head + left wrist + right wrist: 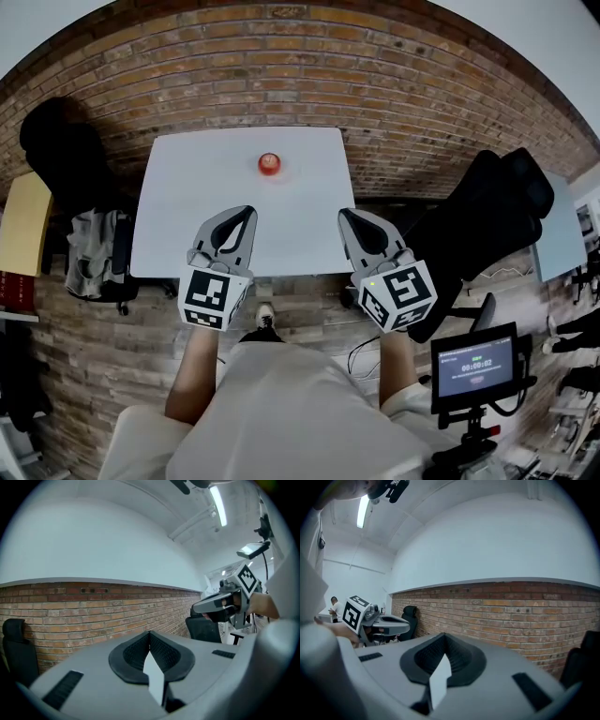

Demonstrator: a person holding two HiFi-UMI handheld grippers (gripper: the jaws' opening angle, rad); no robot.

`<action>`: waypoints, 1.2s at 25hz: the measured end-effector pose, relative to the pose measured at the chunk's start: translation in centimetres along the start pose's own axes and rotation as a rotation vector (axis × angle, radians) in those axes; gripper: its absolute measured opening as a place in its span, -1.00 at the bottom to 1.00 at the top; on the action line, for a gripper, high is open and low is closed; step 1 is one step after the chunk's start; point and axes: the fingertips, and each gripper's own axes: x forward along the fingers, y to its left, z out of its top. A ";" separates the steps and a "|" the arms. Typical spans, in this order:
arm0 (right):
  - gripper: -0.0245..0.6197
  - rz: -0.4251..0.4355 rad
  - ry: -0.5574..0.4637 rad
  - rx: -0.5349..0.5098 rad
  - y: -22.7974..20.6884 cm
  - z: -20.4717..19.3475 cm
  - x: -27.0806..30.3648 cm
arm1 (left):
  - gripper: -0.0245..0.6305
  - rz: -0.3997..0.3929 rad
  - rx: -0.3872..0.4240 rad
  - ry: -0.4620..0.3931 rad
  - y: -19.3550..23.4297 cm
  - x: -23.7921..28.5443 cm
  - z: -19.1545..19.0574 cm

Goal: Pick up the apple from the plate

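Note:
A small red apple (pixel 270 164) sits toward the far middle of the white table (pixel 187 234); any plate under it is too small to make out. My left gripper (pixel 247 212) hovers over the table's near left part, jaws shut and empty. My right gripper (pixel 345 215) hangs level with it at the table's near right, also shut with nothing held. Both point toward the brick wall, well short of the apple. In the left gripper view the jaws (pixel 150 633) meet, and the right gripper (pixel 220 604) shows beside them. The right gripper view shows its tips (pixel 444 635) closed. Neither gripper view shows the apple.
A brick wall (pixel 300 66) runs behind the table. A black chair (pixel 56 141) with clothes stands at the left and a black office chair (pixel 487 211) at the right. A small screen on a stand (pixel 475 364) is near my right side. A wooden desk (pixel 23 223) lies far left.

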 end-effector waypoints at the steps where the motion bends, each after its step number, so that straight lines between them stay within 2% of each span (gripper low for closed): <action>1: -0.92 -0.005 0.003 0.003 -0.2 0.0 0.8 | -0.91 -0.009 0.003 0.004 0.6 0.6 -0.1; 16: -0.92 -0.075 0.062 0.047 -1.5 -0.4 9.6 | -0.90 -0.170 0.001 0.078 7.0 7.9 -3.2; 21: -0.92 -0.087 0.080 0.058 -1.8 -0.8 11.1 | -0.90 -0.185 0.004 0.067 8.5 9.8 -3.4; 25: -0.92 -0.097 0.101 0.076 -2.3 -1.6 12.0 | -0.90 -0.213 0.000 0.091 9.0 11.3 -4.4; 30: -0.92 -0.091 0.122 0.094 -3.4 -2.7 13.7 | -0.90 -0.208 -0.006 0.118 10.0 13.4 -5.8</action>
